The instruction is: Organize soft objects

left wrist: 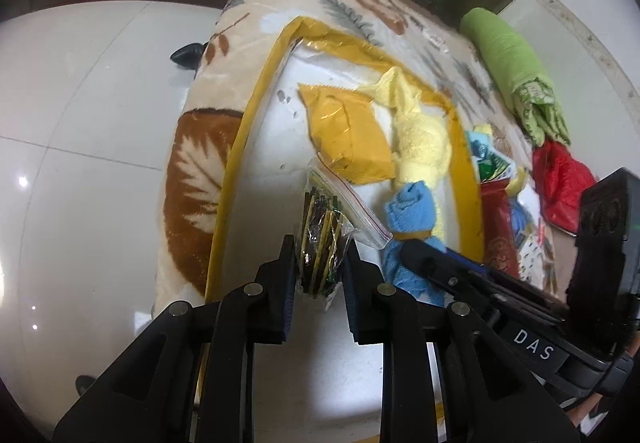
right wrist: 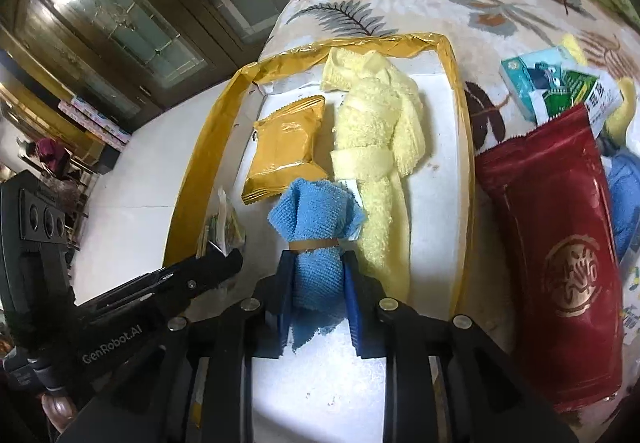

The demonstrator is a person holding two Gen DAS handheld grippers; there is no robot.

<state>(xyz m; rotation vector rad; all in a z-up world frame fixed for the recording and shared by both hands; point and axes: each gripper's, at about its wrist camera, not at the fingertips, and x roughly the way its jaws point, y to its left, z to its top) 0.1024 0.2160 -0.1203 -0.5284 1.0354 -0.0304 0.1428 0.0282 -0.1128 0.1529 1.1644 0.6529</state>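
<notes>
A white board edged in yellow tape [left wrist: 256, 115] [right wrist: 440, 163] lies on a leaf-patterned blanket. On it rest a yellow snack packet [left wrist: 348, 131] [right wrist: 286, 147] and a pale yellow towel [left wrist: 420, 139] [right wrist: 376, 131]. My left gripper [left wrist: 320, 243] is shut on a clear zip bag of dark and green-yellow sticks [left wrist: 324, 227], held over the board's near left part. My right gripper [right wrist: 318, 257] is shut on a blue cloth bound with a band [right wrist: 316, 211] [left wrist: 412, 207], just in front of the towel. The two grippers sit side by side, close together.
To the right of the board on the blanket [right wrist: 360, 3] lie a red pouch [right wrist: 552, 243], a teal and green box [right wrist: 560, 83], a rolled green cloth [left wrist: 508, 59] and a red bag [left wrist: 560, 179]. White tiled floor [left wrist: 80, 123] drops away on the left.
</notes>
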